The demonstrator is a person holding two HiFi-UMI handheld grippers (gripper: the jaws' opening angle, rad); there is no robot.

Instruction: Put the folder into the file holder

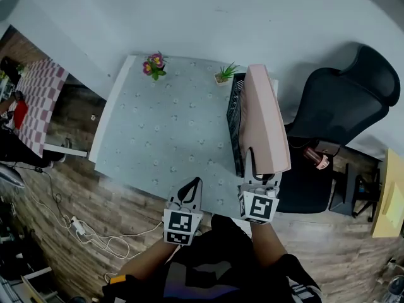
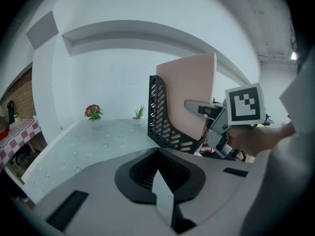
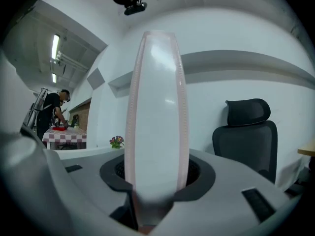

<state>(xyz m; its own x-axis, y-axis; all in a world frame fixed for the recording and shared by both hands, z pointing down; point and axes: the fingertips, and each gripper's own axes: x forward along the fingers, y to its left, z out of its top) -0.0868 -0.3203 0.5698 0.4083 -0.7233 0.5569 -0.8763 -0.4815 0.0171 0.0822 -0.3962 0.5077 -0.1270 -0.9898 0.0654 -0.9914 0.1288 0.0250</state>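
A pink folder (image 1: 265,122) stands on edge at the table's right side, and my right gripper (image 1: 259,169) is shut on its near end. In the left gripper view the folder (image 2: 193,95) leans behind the lattice wall of the black file holder (image 2: 161,116), its lower part inside the holder. The file holder (image 1: 235,122) sits just left of the folder in the head view. The folder's spine (image 3: 156,107) fills the right gripper view between the jaws. My left gripper (image 1: 191,188) hovers over the table's front edge, shut and holding nothing, left of the holder.
The pale patterned table (image 1: 164,131) carries a flower pot (image 1: 154,64) and a small green plant (image 1: 224,73) at its far edge. A black office chair (image 1: 341,106) stands close on the right. A checkered table (image 1: 38,100) stands far left, with a person (image 3: 55,109) at it.
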